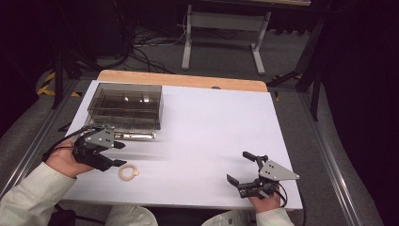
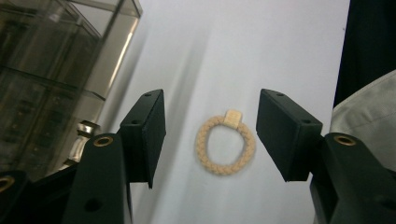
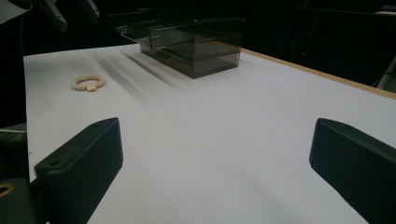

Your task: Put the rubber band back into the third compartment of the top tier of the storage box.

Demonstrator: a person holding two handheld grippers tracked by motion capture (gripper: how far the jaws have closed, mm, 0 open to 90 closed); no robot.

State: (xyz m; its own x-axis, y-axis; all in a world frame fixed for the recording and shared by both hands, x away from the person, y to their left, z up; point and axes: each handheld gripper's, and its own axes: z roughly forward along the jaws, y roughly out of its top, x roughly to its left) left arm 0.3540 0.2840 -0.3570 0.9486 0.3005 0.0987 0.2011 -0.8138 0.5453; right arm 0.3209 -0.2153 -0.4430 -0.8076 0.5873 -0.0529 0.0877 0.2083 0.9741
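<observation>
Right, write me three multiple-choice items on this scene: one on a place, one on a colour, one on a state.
1. Where does the braided ring lie?
A. inside the box
B. on the white table sheet
C. on the floor

2. What colour is the ring?
A. beige
B. red
C. blue

3. How do the left gripper jaws stand?
A. shut on the ring
B. apart, ring lined up between them, untouched
C. shut, holding nothing

Key: 1 B, it rests on the table sheet near the clear box. 2 A, beige cord. 3 B, gaps show on both sides.
</observation>
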